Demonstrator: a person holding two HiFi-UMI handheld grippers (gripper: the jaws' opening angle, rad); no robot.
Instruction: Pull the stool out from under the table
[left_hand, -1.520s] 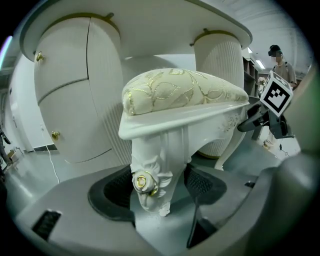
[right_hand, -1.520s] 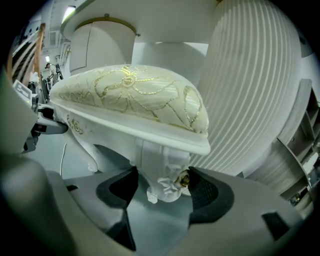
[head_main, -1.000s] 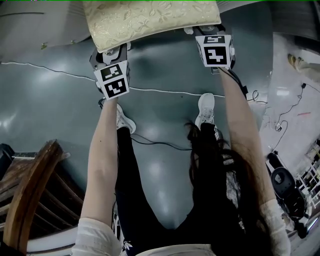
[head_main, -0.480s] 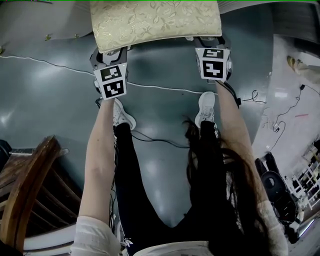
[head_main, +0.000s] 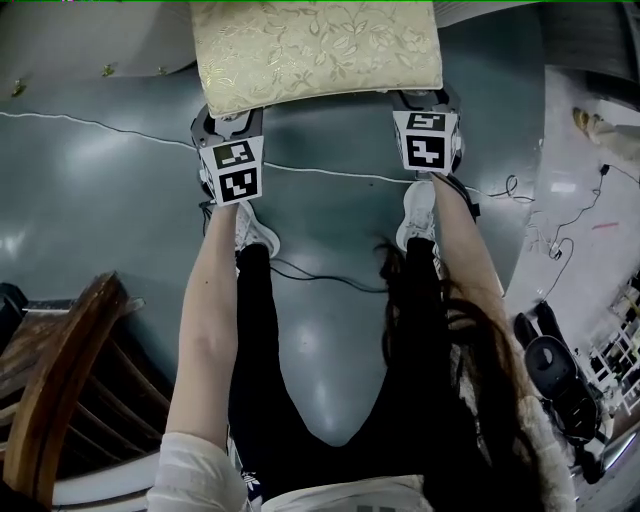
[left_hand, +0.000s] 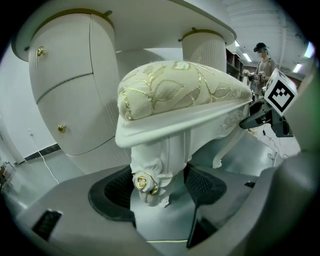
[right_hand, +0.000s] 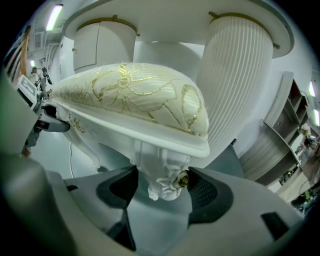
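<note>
Only the gripper views show the left gripper (left_hand: 160, 190) and right gripper (right_hand: 162, 192) each clamped on a carved leg of the white, cream-cushioned stool (head_main: 315, 50) under the white pedestal table (left_hand: 65, 95). The head view adds open grey floor (head_main: 100, 200) near the person and a brown wooden chair (head_main: 60, 390) at the left.

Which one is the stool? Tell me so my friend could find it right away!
Find the big white table with round pedestals and little gold knobs. Close in front of those pedestals stands the stool. Unlike the brown wooden chair nearby, it has carved white legs and a puffy cream cushion patterned with gold leaves.
</note>
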